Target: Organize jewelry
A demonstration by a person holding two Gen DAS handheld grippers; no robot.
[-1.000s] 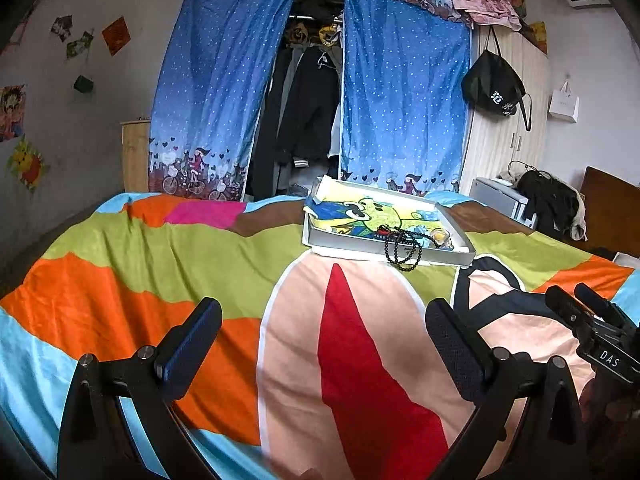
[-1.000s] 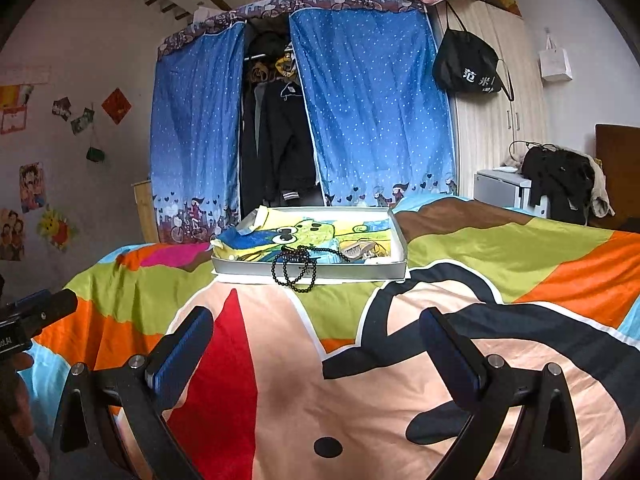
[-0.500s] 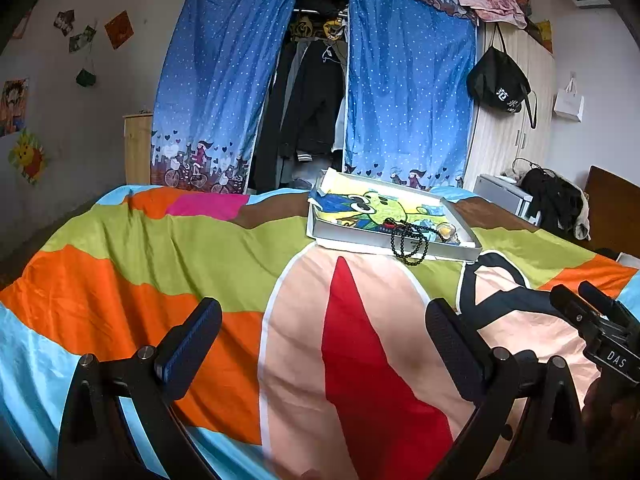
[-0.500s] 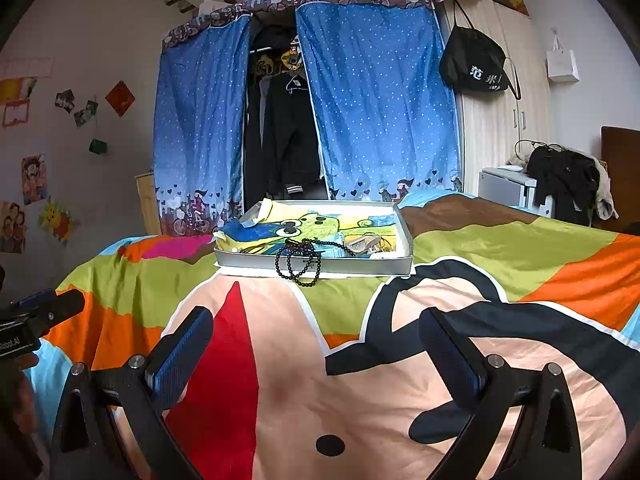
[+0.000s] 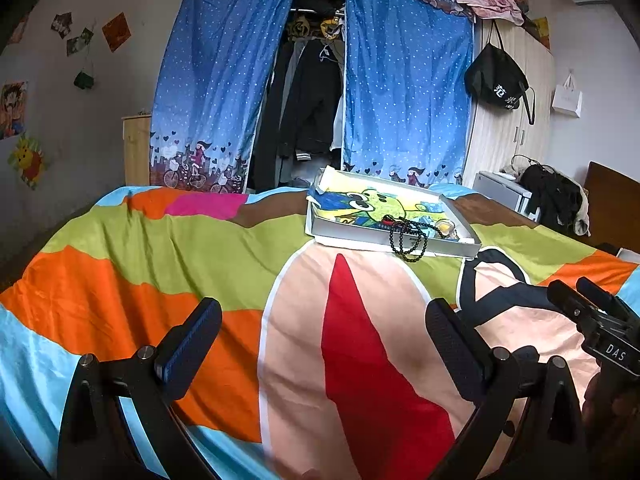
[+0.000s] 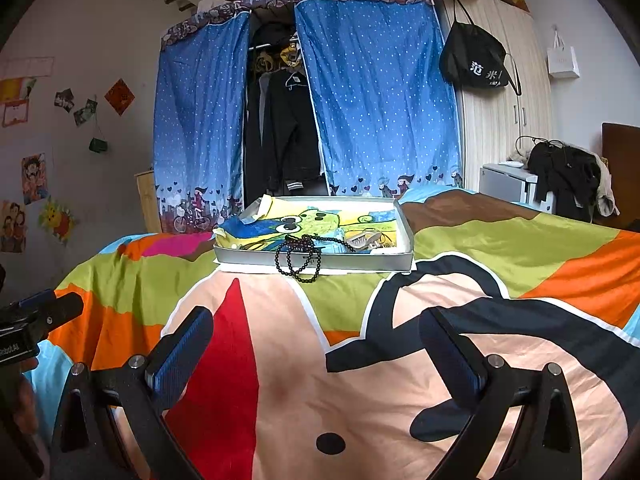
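**Both grippers waiting wide over the bedspread, beads draped over the tray edge**

The left gripper (image 5: 324, 344) and right gripper (image 6: 316, 344) are hovering above the colourful bedspread (image 6: 520, 240), each with its fingers spread apart and holding nothing. Well ahead of them, a shallow white tray (image 6: 360, 259) is lying on the bed. A black bead necklace (image 6: 298, 258) is hanging over the tray's near wall, partly inside, partly trailing onto the bedspread

The right tongs (image 6: 316, 344) hang wide apart and empty above the colourful bedspread (image 6: 500, 248). Well ahead, a shallow tray (image 6: 360, 260) lies on the bed, black beads (image 6: 298, 256) draped over its front rim.
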